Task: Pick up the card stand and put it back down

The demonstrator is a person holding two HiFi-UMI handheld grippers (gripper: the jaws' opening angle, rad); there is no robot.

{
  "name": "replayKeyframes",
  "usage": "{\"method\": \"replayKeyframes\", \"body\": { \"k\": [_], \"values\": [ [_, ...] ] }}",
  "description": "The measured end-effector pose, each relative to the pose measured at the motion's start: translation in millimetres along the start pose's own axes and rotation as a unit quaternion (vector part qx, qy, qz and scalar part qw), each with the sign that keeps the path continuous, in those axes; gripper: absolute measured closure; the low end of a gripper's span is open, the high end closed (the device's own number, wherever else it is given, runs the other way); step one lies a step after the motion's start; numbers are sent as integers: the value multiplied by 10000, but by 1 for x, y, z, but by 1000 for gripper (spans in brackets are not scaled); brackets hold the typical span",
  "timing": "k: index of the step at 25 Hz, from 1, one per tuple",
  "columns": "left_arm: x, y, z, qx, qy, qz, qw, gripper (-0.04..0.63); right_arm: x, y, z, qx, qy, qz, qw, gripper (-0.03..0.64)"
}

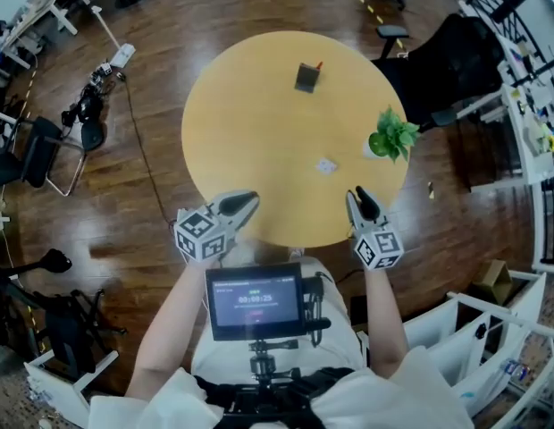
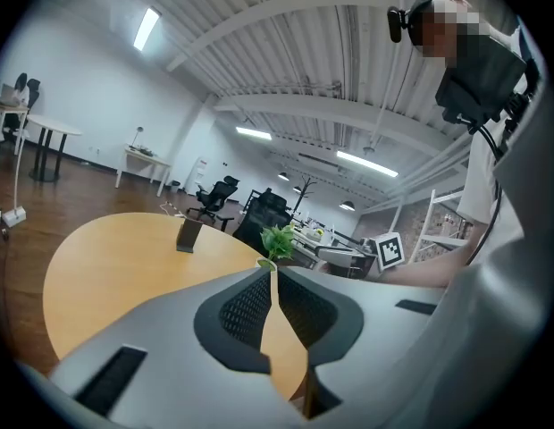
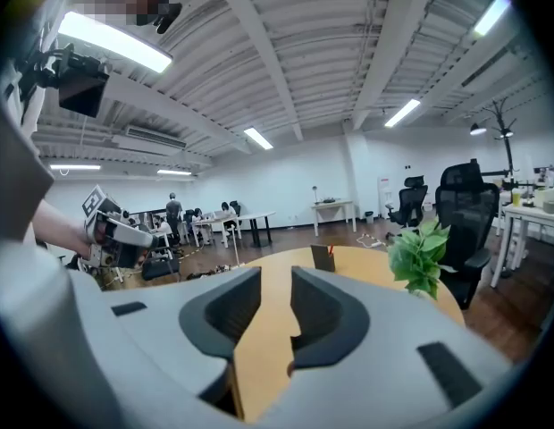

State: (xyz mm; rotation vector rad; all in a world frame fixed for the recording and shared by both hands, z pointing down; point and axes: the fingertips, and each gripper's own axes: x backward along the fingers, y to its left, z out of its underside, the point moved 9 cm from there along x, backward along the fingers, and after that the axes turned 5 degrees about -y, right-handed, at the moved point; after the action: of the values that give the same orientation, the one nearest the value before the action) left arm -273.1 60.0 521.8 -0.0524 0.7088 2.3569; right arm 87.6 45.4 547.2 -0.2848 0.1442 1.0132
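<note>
The card stand [image 1: 306,77] is a small dark upright block with a red tip, standing on the far side of the round wooden table [image 1: 250,141]. It also shows in the left gripper view as the card stand [image 2: 188,234], and in the right gripper view as the card stand [image 3: 323,258], far beyond the jaws. My left gripper [image 1: 248,201] hovers at the table's near edge, its jaws shut on nothing, tips meeting [image 2: 272,271]. My right gripper [image 1: 358,195] hangs at the near right edge, open [image 3: 274,280], a narrow gap with nothing in it.
A small potted plant [image 1: 393,134] stands at the table's right edge, with a small white card [image 1: 326,165] lying left of it. A monitor [image 1: 255,300] hangs at the person's chest. Office chairs [image 1: 438,52] and desks ring the table on the wooden floor.
</note>
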Motion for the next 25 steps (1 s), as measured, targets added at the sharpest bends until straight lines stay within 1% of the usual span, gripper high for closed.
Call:
{"method": "replayKeyframes", "body": {
  "k": [3,7,11,16,19,22,25],
  "values": [
    [24,5,2,-13,18,65,10000,569,9,29,-3,64,49,83,9999,499],
    [45,9,9,6,69,225,9997,569,26,63,-3,15,85,220,9997,499],
    [61,13,25,26,142,453,9989,569,44,101,2,163,151,290,9993,508],
    [71,10,39,-69,272,656,9975,570,63,127,7,119,8,448,9989,508],
    [75,4,35,-192,260,674,9972,578,69,133,9,186,-115,332,9992,508],
    [79,-6,31,-283,191,611,9975,582,74,137,7,321,-201,112,9992,508],
    [80,-20,27,-330,98,549,9979,583,83,135,4,336,-326,-15,9989,508]
  ]
}}
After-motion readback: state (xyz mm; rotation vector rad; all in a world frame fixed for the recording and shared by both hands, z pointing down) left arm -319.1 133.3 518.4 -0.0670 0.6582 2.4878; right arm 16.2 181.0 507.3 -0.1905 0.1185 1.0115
